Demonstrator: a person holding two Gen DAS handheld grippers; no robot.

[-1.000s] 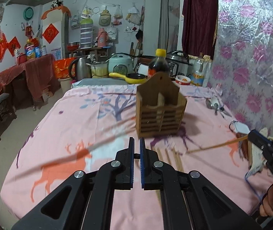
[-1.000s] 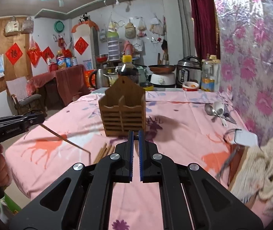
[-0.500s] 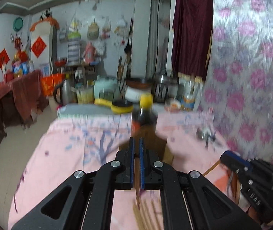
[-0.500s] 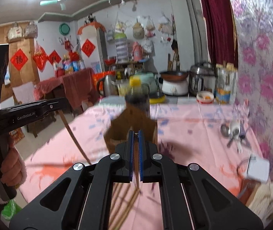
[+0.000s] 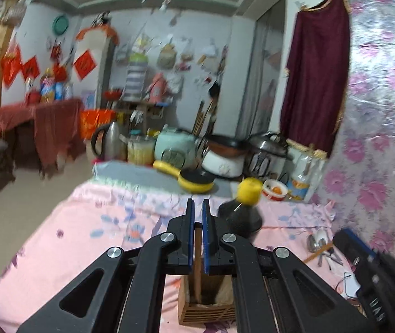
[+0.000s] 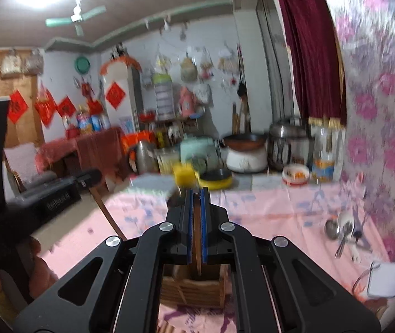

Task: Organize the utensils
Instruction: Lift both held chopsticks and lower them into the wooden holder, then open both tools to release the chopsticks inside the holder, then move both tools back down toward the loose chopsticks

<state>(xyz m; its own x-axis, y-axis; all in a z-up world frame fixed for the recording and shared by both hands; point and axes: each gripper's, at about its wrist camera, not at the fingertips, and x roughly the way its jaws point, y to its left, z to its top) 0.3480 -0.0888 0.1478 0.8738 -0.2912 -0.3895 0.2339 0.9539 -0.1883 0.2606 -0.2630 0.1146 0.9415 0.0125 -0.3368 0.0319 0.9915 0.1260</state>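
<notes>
Utensil holder (image 5: 207,309): slatted brown wood, matt. Chopstick (image 5: 197,260): plain wood, smooth. Counter (image 5: 67,249): covered in pink printed cloth with a slight sheen. Spoons (image 6: 336,231) at the right edge: polished metal. Kettle (image 5: 108,145) at the far edge: brushed metal. Fingers (image 5: 189,238): matt black plastic, lined with ribbed blue pads.

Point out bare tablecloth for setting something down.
Free: the pink tablecloth left of the wooden holder, out to the table's left edge. Crowded: right side by the floral wall, with spoons and a white box; far end packed with cookers.
</notes>
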